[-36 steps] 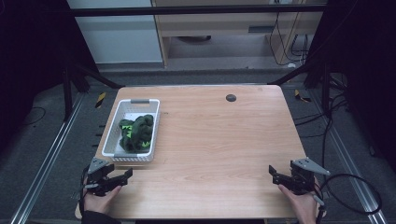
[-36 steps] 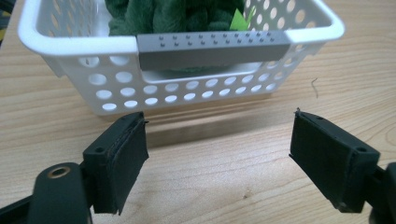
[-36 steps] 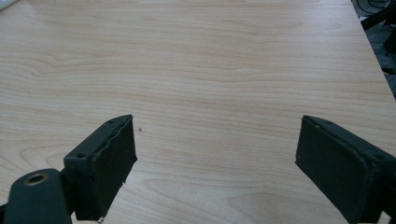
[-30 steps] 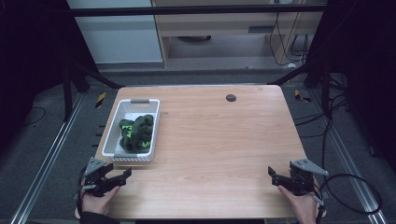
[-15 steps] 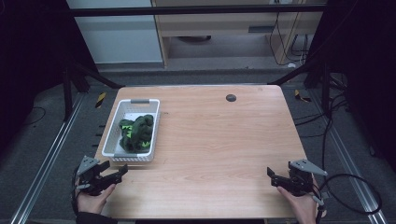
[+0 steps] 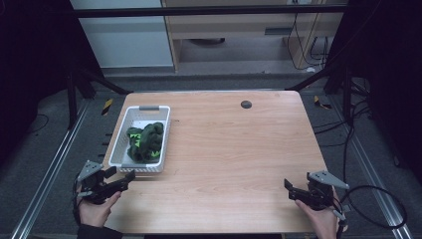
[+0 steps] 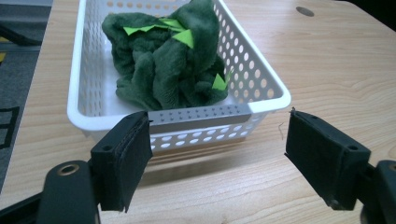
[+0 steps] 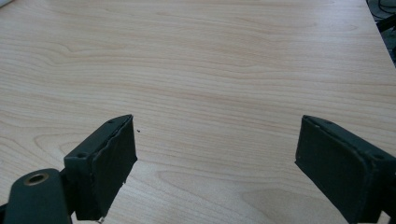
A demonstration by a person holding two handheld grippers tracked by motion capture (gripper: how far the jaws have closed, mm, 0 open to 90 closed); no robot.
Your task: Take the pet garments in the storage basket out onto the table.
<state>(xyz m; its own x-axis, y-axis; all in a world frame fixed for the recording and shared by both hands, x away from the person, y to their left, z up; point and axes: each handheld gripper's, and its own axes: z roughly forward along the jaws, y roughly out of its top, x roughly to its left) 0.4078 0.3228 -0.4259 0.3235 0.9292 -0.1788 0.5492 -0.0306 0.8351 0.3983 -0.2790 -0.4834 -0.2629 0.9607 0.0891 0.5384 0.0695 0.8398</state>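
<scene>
High view: wooden table (image 6: 239,149) w/ pale grain, small dark round disc (image 6: 246,104) upper centre. White perforated basket (image 6: 141,139) sits left of centre, long side running toward the near edge, so it's w/in easy reach of the left hand. Inside it, a crumpled dark green plush cloth (image 6: 145,142) w/ bright green bits. Left gripper (image 6: 115,183) at lower left, just off the basket's near corner, jaws aimed at it – prob staged for a grab, my guess. Right gripper (image 6: 293,189) at lower right, well apart from the basket, parked over bare wood.

Left gripper view: jaws spread wide, nothing between them, framing the basket's near wall (image 7: 196,121). Plastic looks rigid, rows of round holes; cloth (image 7: 163,70) soft, deep-pile, bunched in folds, w/ pointed lime patches.

Right gripper view: jaws spread, empty; smooth tabletop (image 8: 210,70) ahead. Flat black pads (image 8: 114,161) look rubbery, edges a bit worn.
</scene>
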